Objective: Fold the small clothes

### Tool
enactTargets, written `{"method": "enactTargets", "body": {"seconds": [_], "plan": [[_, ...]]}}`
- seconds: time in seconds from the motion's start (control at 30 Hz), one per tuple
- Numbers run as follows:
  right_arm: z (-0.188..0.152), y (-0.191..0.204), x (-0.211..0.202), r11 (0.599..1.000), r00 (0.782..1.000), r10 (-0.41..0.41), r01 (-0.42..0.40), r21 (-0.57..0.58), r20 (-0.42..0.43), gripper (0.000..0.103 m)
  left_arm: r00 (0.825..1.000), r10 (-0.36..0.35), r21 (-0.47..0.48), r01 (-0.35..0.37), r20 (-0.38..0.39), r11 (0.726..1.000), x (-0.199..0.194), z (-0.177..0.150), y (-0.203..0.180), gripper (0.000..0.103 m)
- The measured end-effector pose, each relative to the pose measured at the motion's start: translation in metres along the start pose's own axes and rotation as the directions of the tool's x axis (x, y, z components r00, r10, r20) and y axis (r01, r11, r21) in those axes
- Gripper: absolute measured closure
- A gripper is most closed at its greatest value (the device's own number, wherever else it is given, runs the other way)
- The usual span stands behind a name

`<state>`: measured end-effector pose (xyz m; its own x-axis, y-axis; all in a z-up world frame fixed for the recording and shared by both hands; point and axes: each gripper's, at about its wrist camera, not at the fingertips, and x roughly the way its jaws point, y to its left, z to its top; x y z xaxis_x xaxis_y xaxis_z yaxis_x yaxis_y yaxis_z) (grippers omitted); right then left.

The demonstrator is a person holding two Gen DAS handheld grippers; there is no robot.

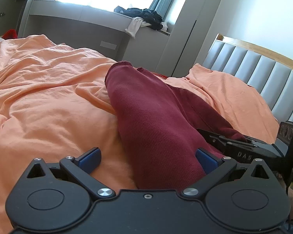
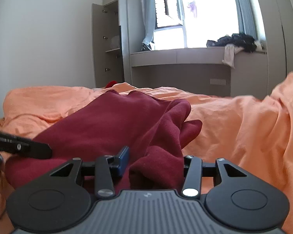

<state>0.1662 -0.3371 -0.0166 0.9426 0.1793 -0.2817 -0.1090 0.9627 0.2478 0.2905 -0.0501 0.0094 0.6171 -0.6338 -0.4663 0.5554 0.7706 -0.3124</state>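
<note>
The right gripper (image 2: 149, 163) has its right finger buried under a fold of the dark red garment (image 2: 115, 124); pad contact there cannot be confirmed. In the left wrist view the same garment (image 1: 156, 120) covers most of the left gripper's (image 1: 148, 159) right pad. The dark clothes pile (image 2: 236, 40) on the window ledge (image 2: 177, 55) is too small to sort. The headboard (image 1: 263, 72) is cut off at the right edge.

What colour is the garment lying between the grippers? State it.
Dark red, maroon. The garment shows best in the left wrist view, against the orange bedding.
</note>
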Motion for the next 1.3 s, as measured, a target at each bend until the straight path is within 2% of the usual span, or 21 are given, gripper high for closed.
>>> {"method": "enactTargets", "body": {"seconds": [0.07,0.13,0.23,0.27,0.33,0.37,0.47,0.6,0.7,0.9,0.97,1.03,1.13,1.3], "plan": [[0.001,-0.014,0.0,0.996,0.999,0.04,-0.039,0.083,-0.006,0.048,1.0,0.0,0.0,0.0,0.0,1.0,0.0,0.0,0.0,0.0],[0.0,-0.035,0.001,0.969,0.993,0.119,-0.116,0.217,-0.003,0.036,1.0,-0.001,0.0,0.001,0.0,1.0,0.0,0.0,0.0,0.0],[-0.006,-0.066,0.007,0.882,0.971,0.236,-0.225,0.414,0.027,0.022,1.0,-0.01,-0.004,0.01,-0.001,1.0,0.001,0.0,0.0,0.0],[-0.009,-0.075,0.011,0.848,0.965,0.259,-0.248,0.469,0.041,0.022,1.0,-0.017,-0.007,0.017,-0.001,1.0,0.001,0.001,0.001,0.0],[-0.013,-0.086,0.018,0.809,0.96,0.277,-0.258,0.529,0.045,0.02,0.999,-0.032,-0.024,0.032,0.003,0.999,0.0,0.002,0.003,0.0],[-0.015,-0.089,0.021,0.804,0.962,0.269,-0.247,0.541,0.039,0.02,0.999,-0.038,-0.032,0.038,0.005,0.999,-0.001,0.003,0.003,0.0],[-0.018,-0.092,0.027,0.819,0.971,0.238,-0.209,0.534,0.015,0.023,0.999,-0.053,-0.06,0.053,-0.002,0.997,0.001,0.008,0.003,0.0],[-0.017,-0.079,0.025,0.84,0.974,0.227,-0.206,0.503,0.019,0.04,0.999,0.0,-0.037,-0.002,-0.049,0.999,0.01,0.015,-0.004,0.0],[-0.017,-0.073,0.024,0.859,0.978,0.209,-0.191,0.474,0.015,0.043,0.998,0.029,0.006,-0.029,-0.061,1.0,0.013,0.015,-0.009,0.0],[-0.014,-0.059,0.02,0.894,0.986,0.166,-0.157,0.42,0.017,0.045,0.996,0.029,-0.003,-0.029,-0.08,1.0,0.012,0.017,-0.005,0.0],[-0.012,-0.054,0.017,0.909,0.989,0.15,-0.146,0.391,0.02,0.048,0.996,0.032,-0.008,-0.033,-0.084,0.999,0.012,0.018,-0.005,0.0],[-0.01,-0.049,0.014,0.922,0.99,0.136,-0.136,0.362,0.026,0.056,0.996,0.036,-0.016,-0.037,-0.082,0.999,0.01,0.018,-0.005,0.001],[-0.008,-0.046,0.011,0.929,0.992,0.122,-0.125,0.349,0.031,0.064,0.996,0.024,-0.026,-0.027,-0.085,0.999,0.008,0.019,-0.005,0.008],[-0.008,-0.043,0.007,0.931,0.993,0.109,-0.115,0.347,0.036,0.066,0.996,-0.006,-0.046,0.002,-0.088,0.999,0.004,0.018,-0.006,0.02]]}}
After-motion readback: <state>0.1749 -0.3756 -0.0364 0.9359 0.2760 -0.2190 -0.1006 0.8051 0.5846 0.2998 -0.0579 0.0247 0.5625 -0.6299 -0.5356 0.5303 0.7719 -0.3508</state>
